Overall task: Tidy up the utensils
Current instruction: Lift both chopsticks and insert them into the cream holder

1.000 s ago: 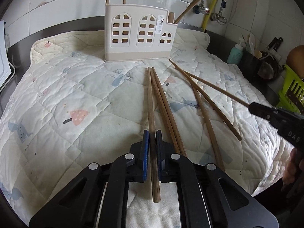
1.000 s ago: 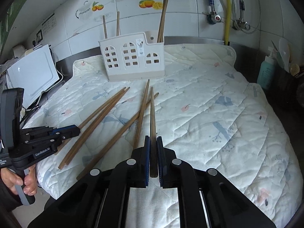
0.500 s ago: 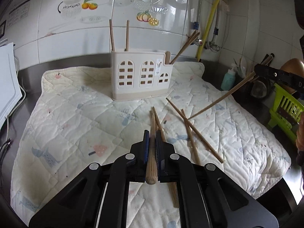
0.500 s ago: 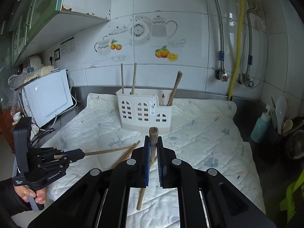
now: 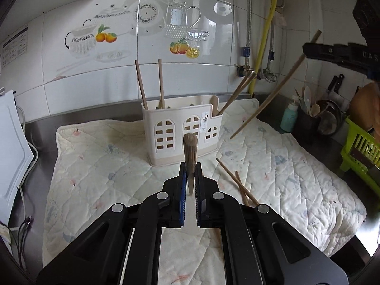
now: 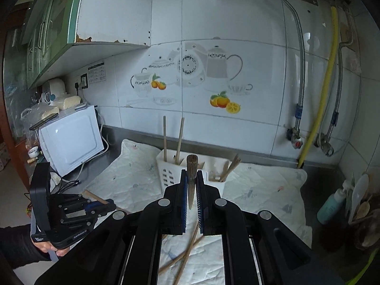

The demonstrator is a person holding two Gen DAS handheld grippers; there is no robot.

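Observation:
A white utensil holder (image 5: 182, 133) with arched cut-outs stands at the back of the quilted mat (image 5: 99, 166), with several wooden chopsticks upright in it. My left gripper (image 5: 190, 171) is shut on a chopstick (image 5: 189, 152) that points end-on at the camera, held above the mat. My right gripper (image 6: 192, 178) is shut on another chopstick (image 6: 192, 173), raised high in front of the holder (image 6: 166, 166). In the left wrist view that chopstick (image 5: 275, 90) slants down from the right gripper (image 5: 308, 49). Loose chopsticks (image 5: 237, 185) lie on the mat.
A white microwave (image 6: 68, 140) stands at the left of the counter. At the right are a teal bottle (image 5: 289, 118), a dark pot of spoons (image 5: 308, 123) and a green basket (image 5: 361, 152). Pipes and a yellow hose (image 6: 318, 109) run down the tiled wall.
Both grippers have risen well above the mat, each lifting its chopstick off it. The views now take in the wall tiles and the holder from higher up.

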